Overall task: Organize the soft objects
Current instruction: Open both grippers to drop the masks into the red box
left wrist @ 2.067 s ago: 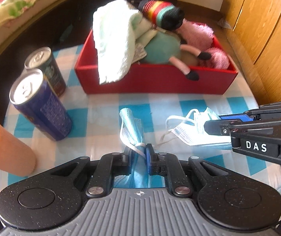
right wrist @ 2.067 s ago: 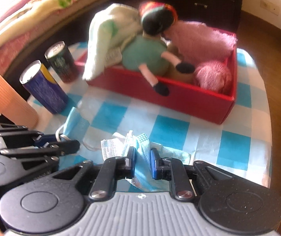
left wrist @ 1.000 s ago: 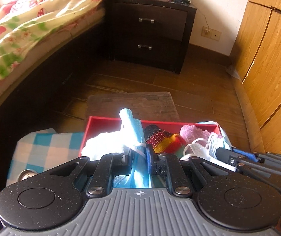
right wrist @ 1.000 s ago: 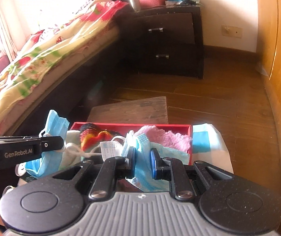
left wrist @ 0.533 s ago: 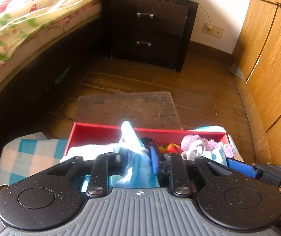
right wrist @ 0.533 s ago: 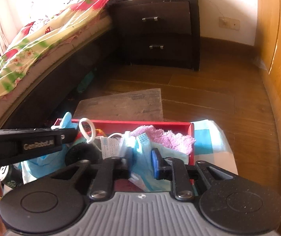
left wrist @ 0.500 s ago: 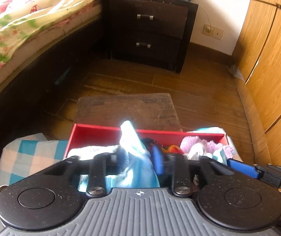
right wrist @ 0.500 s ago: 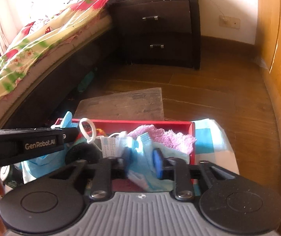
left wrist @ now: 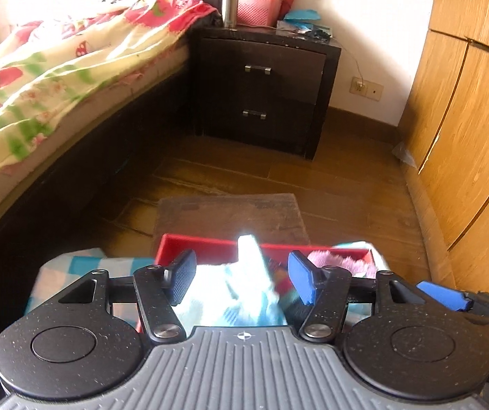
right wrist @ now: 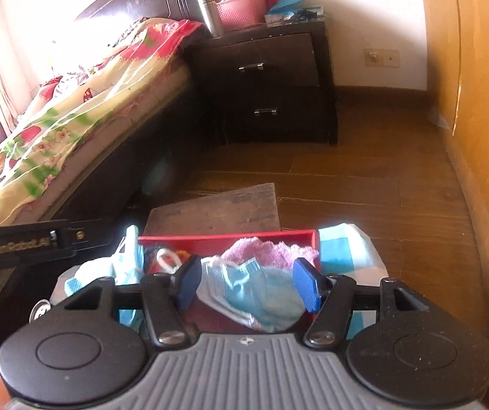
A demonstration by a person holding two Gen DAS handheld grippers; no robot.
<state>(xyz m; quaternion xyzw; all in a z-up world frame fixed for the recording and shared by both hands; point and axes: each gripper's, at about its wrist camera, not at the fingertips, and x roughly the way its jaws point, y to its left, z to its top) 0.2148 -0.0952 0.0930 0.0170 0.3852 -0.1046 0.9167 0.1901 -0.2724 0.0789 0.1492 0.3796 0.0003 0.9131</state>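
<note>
Both the left gripper (left wrist: 241,275) and the right gripper (right wrist: 248,282) hang with jaws spread wide above the red rectangular box (right wrist: 230,238), gripping nothing, so each pale blue pleated face mask (left wrist: 244,290) (right wrist: 261,290) lies loose inside among the pink fluffy plush (right wrist: 265,249).

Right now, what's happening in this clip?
A person with two handheld grippers is putting face masks into the red box of soft items. Both the left gripper and the right gripper are over the box with fingers spread wide. A blue mask sits between the left fingers, ungripped, and another mask lies in the box beside the pink plush.
</note>
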